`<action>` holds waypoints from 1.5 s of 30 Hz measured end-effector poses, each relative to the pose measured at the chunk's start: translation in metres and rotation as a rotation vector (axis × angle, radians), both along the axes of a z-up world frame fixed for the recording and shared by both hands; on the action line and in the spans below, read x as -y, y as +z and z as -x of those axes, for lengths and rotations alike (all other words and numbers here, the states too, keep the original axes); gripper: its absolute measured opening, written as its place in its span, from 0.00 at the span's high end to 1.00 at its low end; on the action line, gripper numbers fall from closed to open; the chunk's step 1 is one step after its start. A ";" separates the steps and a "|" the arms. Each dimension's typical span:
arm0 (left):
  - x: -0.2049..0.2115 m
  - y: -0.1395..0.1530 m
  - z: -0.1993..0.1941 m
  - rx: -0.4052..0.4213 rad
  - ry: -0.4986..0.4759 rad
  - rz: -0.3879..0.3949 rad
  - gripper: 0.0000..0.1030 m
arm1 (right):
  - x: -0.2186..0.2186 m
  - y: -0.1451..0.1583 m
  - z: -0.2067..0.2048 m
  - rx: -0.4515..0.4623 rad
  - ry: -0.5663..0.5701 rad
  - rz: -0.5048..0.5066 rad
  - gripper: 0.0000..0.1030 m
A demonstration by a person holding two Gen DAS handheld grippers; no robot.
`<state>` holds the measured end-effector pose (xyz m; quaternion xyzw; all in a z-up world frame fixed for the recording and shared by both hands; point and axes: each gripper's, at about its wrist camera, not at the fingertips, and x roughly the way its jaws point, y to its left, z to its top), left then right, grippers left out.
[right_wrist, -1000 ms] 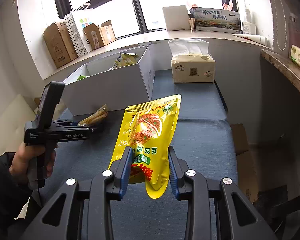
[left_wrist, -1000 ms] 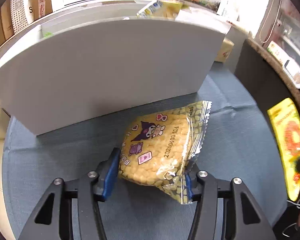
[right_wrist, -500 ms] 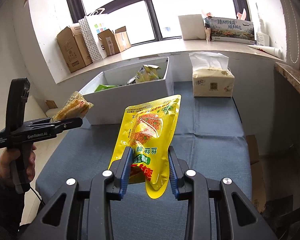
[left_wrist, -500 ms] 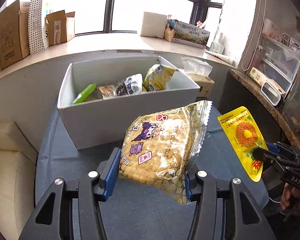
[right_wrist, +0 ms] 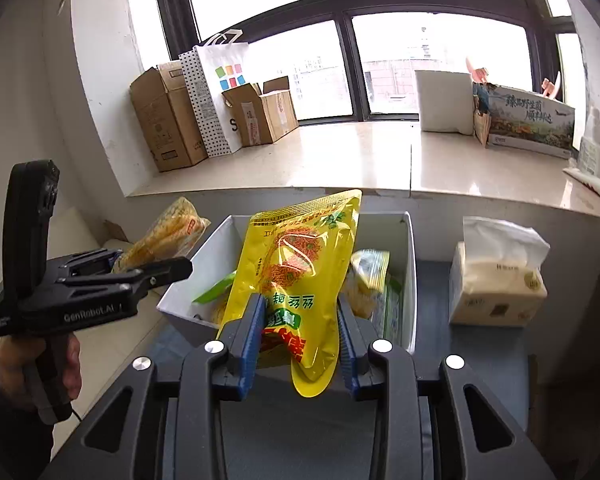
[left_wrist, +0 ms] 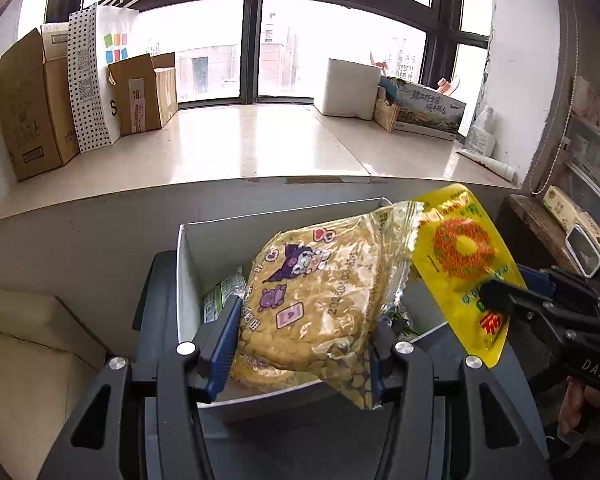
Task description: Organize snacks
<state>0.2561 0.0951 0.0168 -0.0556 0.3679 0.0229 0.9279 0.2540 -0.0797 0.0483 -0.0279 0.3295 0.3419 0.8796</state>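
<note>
— What have I got in the left tool (left_wrist: 302, 336)?

— Its pads are clamped on the clear bag of yellow corn puffs (left_wrist: 316, 312), which hangs over the open white box (left_wrist: 188, 280).

— And my right tool (right_wrist: 298, 334)?

— Closed tight on the lower part of the yellow snack pouch (right_wrist: 300, 264), also above the box, just beside the puffs. Other snack packets (right_wrist: 370, 276) lie inside. A tissue pack (right_wrist: 498, 284) sits on the blue-covered desk (right_wrist: 480, 364) to the right of the box.
</note>
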 end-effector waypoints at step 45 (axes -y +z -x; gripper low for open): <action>0.065 0.048 0.232 0.155 0.077 0.030 0.00 | 0.096 0.031 0.168 0.068 -0.062 -0.098 0.00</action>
